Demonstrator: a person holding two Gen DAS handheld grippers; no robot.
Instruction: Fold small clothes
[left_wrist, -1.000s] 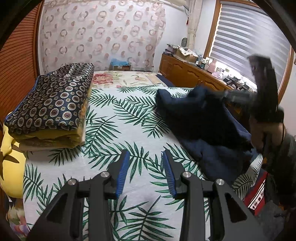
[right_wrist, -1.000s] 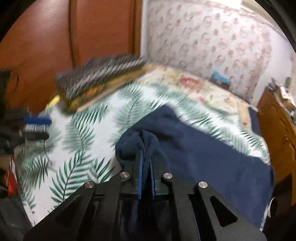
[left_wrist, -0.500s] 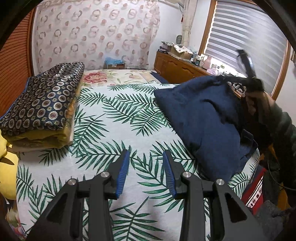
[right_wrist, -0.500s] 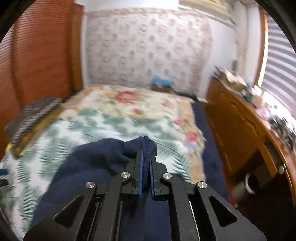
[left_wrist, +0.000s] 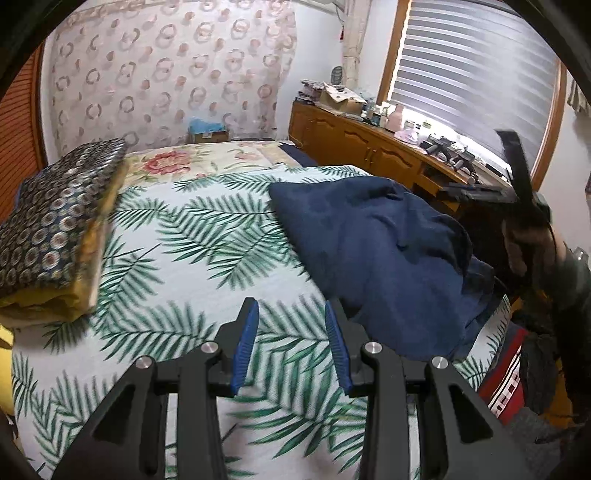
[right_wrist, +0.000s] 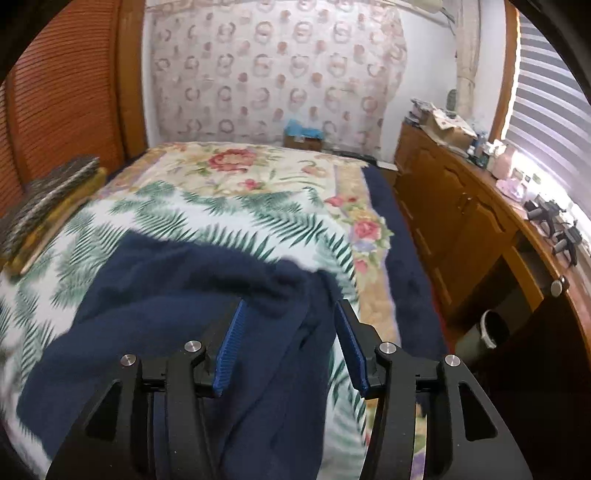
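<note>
Between my right gripper (right_wrist: 290, 325) jaws lies a ridge of the navy garment (right_wrist: 177, 295); these jaws have just been opening and no longer press the cloth, which rests released on the palm-leaf bedspread (right_wrist: 110, 236). My left gripper (left_wrist: 291, 325) jaws stand parted with nothing between them, above bare bedspread. The garment lies heaped ahead and right of the left jaws. Farther left sits a stack of folded quilts (left_wrist: 55, 225).

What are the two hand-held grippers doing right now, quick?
Left hand-held gripper: open, holding nothing, above the leaf-print bedsheet.
Right hand-held gripper: open, its jaws have just been opening; the blue garment lies loose between them.
</note>
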